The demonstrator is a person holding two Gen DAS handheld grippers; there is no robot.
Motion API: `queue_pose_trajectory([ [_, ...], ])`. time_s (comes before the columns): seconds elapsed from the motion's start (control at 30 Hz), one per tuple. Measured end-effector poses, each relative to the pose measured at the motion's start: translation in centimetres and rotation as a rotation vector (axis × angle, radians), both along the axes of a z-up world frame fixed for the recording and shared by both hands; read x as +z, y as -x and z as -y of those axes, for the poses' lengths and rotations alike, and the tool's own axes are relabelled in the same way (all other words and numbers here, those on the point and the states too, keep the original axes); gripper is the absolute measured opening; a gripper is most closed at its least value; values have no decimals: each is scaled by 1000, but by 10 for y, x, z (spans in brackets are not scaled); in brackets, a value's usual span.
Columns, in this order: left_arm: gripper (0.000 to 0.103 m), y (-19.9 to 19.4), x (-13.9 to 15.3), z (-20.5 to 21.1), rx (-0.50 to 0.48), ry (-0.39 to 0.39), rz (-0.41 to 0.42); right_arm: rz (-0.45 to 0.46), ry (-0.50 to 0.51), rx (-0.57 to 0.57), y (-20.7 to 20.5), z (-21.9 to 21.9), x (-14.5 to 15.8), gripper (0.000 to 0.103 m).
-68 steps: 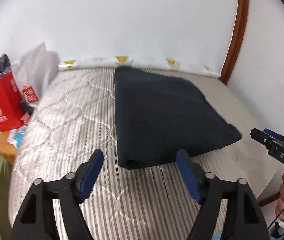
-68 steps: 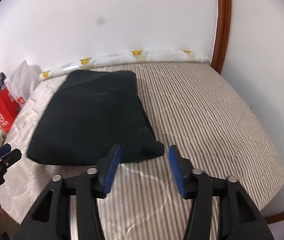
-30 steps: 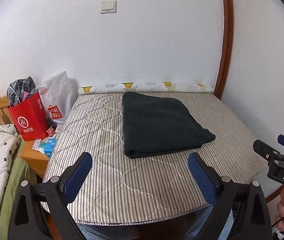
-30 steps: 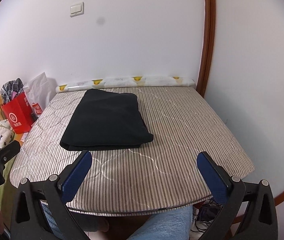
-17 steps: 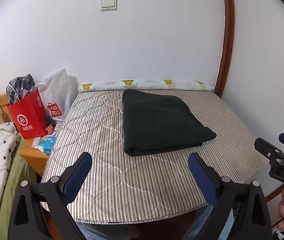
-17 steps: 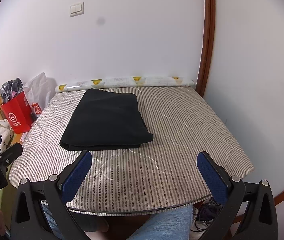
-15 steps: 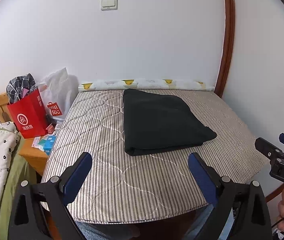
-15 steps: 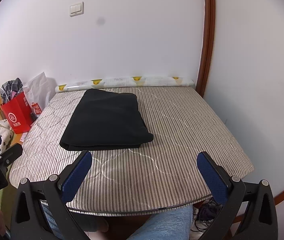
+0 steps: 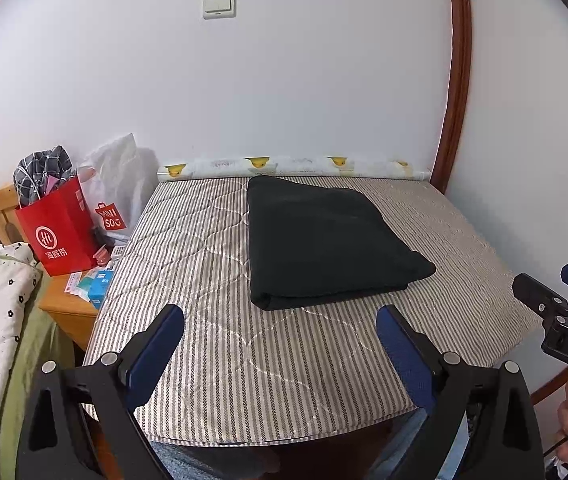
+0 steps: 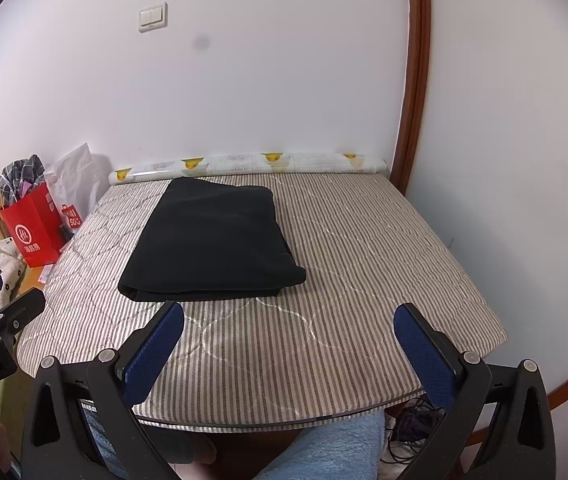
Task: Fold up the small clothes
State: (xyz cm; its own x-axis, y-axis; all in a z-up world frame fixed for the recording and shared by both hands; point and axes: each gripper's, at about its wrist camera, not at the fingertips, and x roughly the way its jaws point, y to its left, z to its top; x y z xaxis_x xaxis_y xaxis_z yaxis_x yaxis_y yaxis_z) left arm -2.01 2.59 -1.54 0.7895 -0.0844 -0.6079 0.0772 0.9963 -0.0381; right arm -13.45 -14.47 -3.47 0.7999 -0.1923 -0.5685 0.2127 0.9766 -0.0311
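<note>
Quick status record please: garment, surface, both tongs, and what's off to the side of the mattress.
garment: dark garment, folded into a flat rectangle, thick folded edge facing the cameras
surface: striped quilted mattress, garment lies on its left half
left tongs: open, empty, held back from the near mattress edge
right tongs: open, empty, also clear of the garment
contact: neither tongs touches the cloth
back edge: patterned roll along the wall
side clutter: red paper bag and white plastic bag left of the mattress
</note>
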Motion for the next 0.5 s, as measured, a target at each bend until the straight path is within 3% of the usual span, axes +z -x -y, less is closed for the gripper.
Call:
queue_pose_trajectory([
  [0.5, 97, 0, 2, -3, 0, 6, 2, 4, 3, -1, 1, -2, 0, 103],
])
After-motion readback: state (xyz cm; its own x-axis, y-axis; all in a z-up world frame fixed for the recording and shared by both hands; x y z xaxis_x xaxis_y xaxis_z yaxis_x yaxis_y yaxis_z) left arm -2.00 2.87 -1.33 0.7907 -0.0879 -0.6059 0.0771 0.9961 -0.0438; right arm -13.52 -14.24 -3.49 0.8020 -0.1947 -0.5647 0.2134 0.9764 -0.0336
